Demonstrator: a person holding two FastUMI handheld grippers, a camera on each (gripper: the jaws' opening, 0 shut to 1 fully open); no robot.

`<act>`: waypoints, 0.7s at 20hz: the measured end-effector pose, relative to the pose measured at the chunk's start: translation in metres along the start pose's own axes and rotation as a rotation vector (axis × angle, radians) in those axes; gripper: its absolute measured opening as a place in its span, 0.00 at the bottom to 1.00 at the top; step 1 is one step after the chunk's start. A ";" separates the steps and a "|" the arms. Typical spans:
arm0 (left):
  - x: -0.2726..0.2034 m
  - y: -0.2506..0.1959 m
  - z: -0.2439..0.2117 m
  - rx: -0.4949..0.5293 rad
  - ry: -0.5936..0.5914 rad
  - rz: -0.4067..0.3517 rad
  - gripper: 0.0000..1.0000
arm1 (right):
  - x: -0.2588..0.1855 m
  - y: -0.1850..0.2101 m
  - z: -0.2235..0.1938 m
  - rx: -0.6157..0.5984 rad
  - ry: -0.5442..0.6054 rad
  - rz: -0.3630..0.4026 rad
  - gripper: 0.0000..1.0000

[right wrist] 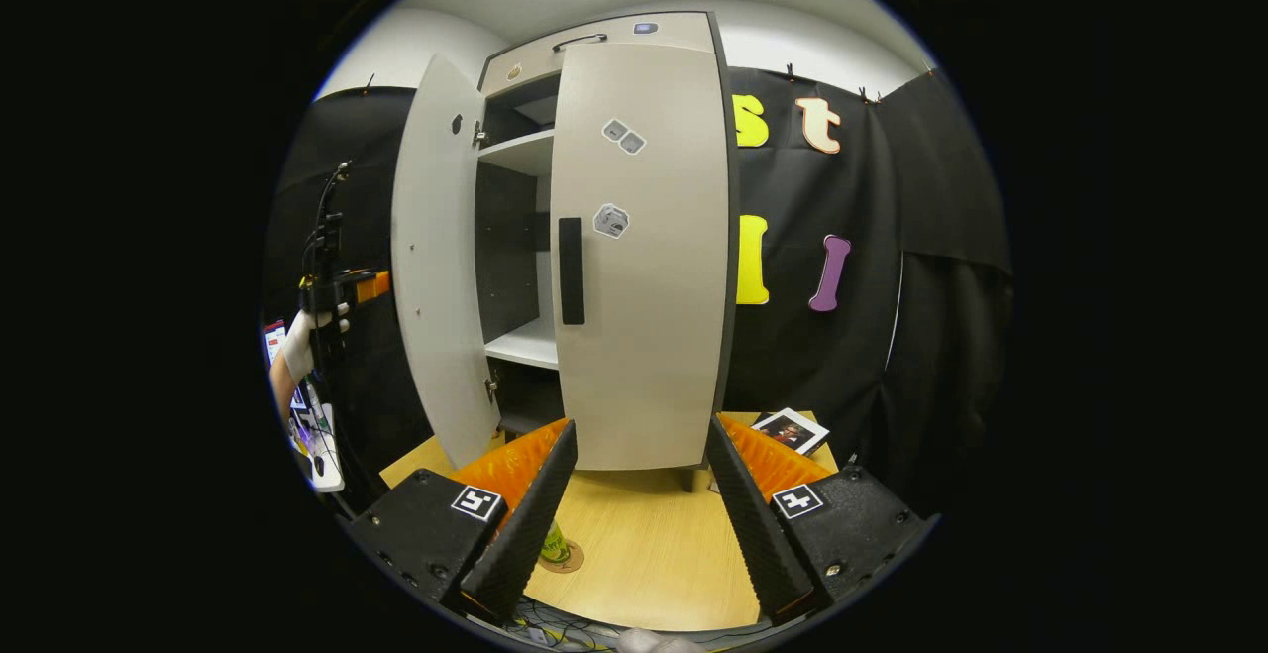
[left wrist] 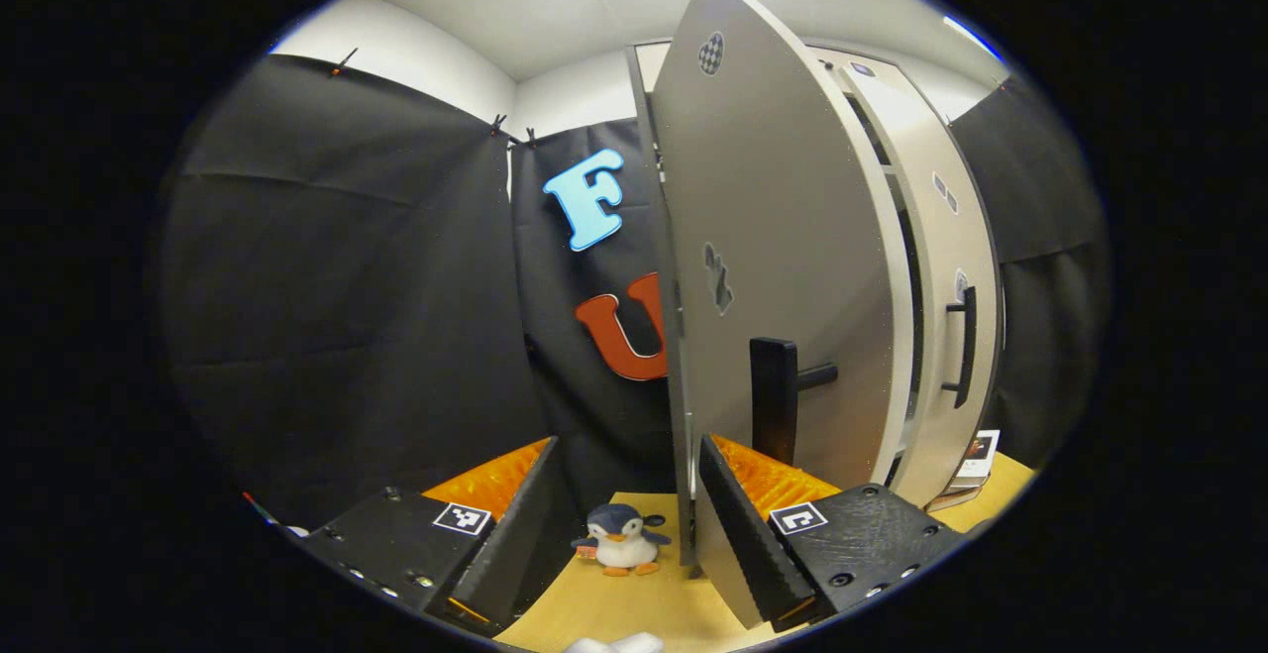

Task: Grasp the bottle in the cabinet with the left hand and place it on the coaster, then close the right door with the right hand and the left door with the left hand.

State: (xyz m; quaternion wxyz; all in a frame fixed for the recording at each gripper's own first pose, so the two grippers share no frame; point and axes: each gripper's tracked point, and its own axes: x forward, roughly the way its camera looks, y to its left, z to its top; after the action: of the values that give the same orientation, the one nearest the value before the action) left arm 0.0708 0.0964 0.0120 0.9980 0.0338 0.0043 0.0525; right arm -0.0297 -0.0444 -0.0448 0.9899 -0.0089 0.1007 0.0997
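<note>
Bottle (right wrist: pixel 553 542) already on coaster (right wrist: pixel 567 561), lower centre of right gripper view, half hidden behind finger. Right door (right wrist: pixel 644 267) looks shut. Left door (left wrist: pixel 783 267) ajar, edge-on, tall axis upright, filling centre-right of left gripper view. Your left gripper (left wrist: pixel 634 534): fingers spread wide, empty; door edge between them, contact unclear. Right gripper (right wrist: pixel 634 524): wide open, empty, back from cabinet. Judgement: left door is yours to swing shut, left hand nearer.

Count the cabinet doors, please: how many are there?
2: the left door stands open at the cabinet's left side; the right door is closed over the front.
</note>
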 end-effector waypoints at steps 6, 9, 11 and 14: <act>0.013 -0.061 0.008 -0.015 -0.011 -0.084 0.89 | -0.008 -0.011 0.005 0.008 -0.012 -0.021 0.82; 0.013 -0.079 0.012 -0.028 -0.022 -0.108 0.96 | -0.010 -0.015 0.010 0.027 -0.029 -0.030 0.82; 0.012 -0.084 0.011 -0.024 -0.018 -0.114 0.96 | -0.012 -0.017 0.015 0.024 -0.037 -0.039 0.82; 0.005 -0.089 0.008 -0.031 -0.004 -0.116 0.96 | -0.017 -0.022 0.022 0.039 -0.063 -0.061 0.82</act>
State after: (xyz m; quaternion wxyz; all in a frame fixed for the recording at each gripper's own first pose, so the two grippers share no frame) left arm 0.0850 0.0082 0.0144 0.9998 0.0180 0.0036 -0.0054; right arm -0.0368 -0.0681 -0.0196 0.9951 0.0104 0.0709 0.0679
